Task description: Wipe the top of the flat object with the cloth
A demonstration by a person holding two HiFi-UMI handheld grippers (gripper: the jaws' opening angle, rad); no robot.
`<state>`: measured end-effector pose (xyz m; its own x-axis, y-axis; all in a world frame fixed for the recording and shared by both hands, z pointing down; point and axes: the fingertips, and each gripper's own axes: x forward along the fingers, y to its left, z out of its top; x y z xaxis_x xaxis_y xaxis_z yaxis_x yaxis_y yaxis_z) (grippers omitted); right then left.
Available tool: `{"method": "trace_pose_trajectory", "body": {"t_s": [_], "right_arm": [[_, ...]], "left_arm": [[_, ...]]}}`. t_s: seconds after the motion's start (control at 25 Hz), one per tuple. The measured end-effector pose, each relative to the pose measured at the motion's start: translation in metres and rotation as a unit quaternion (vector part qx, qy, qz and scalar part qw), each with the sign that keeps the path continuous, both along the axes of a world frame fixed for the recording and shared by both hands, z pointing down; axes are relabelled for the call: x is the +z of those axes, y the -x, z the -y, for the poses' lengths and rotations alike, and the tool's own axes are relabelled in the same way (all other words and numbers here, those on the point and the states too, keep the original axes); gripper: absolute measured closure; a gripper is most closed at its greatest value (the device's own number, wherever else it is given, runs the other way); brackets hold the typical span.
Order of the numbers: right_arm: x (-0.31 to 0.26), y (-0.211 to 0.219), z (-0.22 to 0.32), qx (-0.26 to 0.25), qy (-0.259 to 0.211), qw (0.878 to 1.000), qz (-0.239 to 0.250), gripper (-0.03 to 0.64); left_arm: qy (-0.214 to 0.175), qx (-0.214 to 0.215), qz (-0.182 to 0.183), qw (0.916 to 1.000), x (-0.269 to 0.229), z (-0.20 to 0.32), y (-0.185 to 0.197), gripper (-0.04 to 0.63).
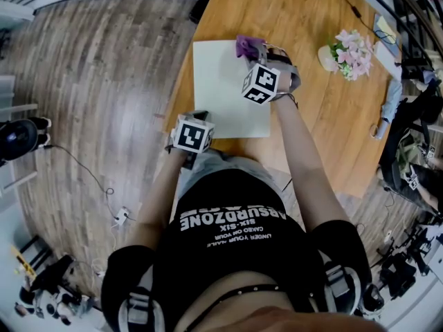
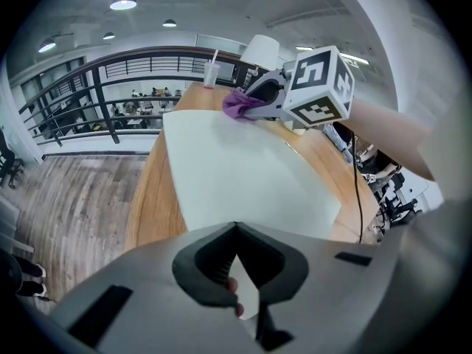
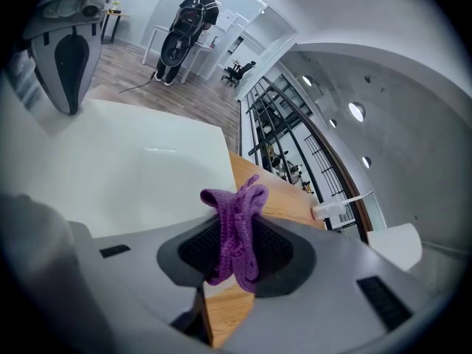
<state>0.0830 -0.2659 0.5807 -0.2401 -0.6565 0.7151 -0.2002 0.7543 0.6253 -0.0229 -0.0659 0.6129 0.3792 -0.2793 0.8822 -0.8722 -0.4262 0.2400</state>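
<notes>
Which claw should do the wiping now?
Right. The right claw is shut on the purple cloth at the far edge of the white board; the left claw is shut, clothless, at its near corner.

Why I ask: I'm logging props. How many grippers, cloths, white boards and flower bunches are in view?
grippers: 2, the left gripper and the right gripper
cloth: 1
board: 1
flower bunch: 1
Total: 5

Bright, even indoor light from ceiling lamps; strong fisheye distortion at edges.
</notes>
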Motion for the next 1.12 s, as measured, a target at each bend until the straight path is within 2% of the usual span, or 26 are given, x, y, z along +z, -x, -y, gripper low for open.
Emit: {"method": "trace_pose_trajectory", "body": {"t_s": [0.32, 0.6, 1.12], "right_arm": [[0.004, 0.024, -0.011, -0.029, -0.004, 1.000, 0.000, 0.494], [0.010, 0.028, -0.021, -0.051, 0.000, 0.999, -0.012, 0.494], [0.011, 0.029, -0.042, -0.051, 0.014, 0.999, -0.010, 0.494]], "left_arm": [[-0.004, -0.006, 0.000, 1.0000, 0.001, 0.001, 0.000, 0.591], [-0.010, -0.007, 0.007, 0.9999, 0.001, 0.001, 0.000, 0.591], [-0.007, -0.018, -0.001, 0.9998, 0.000, -0.002, 0.002, 0.591]]}}
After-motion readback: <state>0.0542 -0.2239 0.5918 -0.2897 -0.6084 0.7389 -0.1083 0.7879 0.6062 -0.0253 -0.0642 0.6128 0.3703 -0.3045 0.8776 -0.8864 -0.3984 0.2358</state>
